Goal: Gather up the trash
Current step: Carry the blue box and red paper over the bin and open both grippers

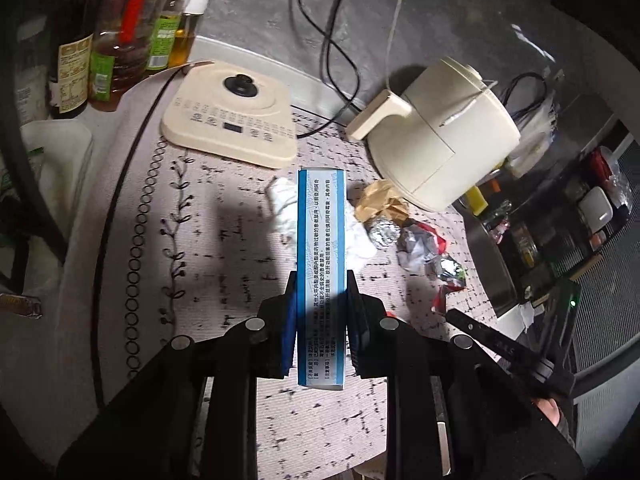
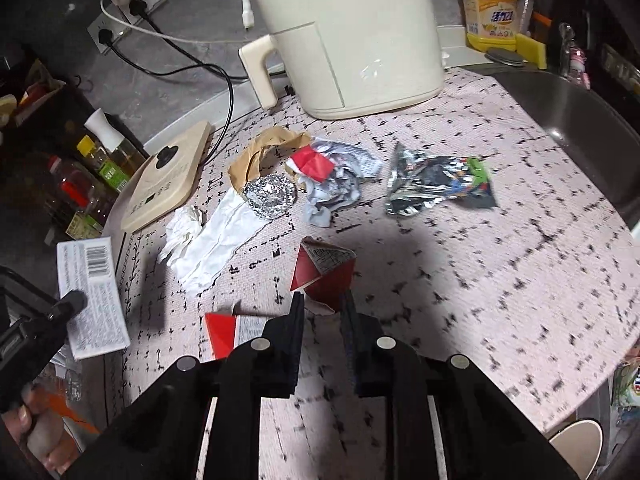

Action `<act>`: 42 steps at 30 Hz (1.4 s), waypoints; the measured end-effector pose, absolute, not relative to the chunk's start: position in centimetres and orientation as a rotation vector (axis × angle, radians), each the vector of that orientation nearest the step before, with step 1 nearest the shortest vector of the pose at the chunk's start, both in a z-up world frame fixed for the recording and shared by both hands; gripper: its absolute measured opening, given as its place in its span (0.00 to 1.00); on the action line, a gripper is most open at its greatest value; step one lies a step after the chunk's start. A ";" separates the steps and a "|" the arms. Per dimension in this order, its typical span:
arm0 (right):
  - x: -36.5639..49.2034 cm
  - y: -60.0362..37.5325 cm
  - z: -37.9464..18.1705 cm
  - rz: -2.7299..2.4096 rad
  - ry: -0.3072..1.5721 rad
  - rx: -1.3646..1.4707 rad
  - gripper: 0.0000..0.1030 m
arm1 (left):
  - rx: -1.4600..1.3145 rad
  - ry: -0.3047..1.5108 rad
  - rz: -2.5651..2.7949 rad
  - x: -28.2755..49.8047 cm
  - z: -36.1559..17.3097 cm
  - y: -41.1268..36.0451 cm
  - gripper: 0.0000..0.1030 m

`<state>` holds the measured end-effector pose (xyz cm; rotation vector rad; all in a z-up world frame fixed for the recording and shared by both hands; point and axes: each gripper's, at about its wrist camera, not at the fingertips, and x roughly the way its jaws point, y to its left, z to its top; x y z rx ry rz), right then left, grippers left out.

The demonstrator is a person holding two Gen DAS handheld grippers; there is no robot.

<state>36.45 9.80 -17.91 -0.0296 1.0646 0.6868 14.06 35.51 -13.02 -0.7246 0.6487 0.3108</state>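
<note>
My left gripper [image 1: 321, 280] is shut on a long blue and white carton [image 1: 321, 264] and holds it above the table; the carton also shows at the left of the right wrist view [image 2: 91, 292]. My right gripper [image 2: 322, 300] is shut on a crumpled red carton [image 2: 322, 276] just above the tablecloth. Trash lies beyond: white tissue [image 2: 208, 240], a foil ball [image 2: 270, 196], brown paper [image 2: 260, 152], crumpled printed wrappers [image 2: 332, 184], a shiny foil packet [image 2: 436, 184] and a flat red and white carton [image 2: 232, 332].
A cream air fryer [image 2: 344, 36] stands at the back. A cream appliance base [image 1: 232, 116] with cables sits left of it. Oil bottles [image 1: 116, 40] stand far left. A dark sink [image 2: 580, 120] and a yellow detergent bottle [image 2: 488, 8] are at the right.
</note>
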 end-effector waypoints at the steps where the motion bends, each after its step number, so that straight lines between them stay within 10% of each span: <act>1: 36.2 8.9 -17.5 0.678 1.058 -0.024 0.18 | -0.722 0.647 0.301 14.4 -12.9 35.1 0.21; 42: 27.5 -33.4 -19.3 0.191 1.131 0.300 0.21 | -0.473 0.904 -0.186 26.3 -14.2 -0.9 0.21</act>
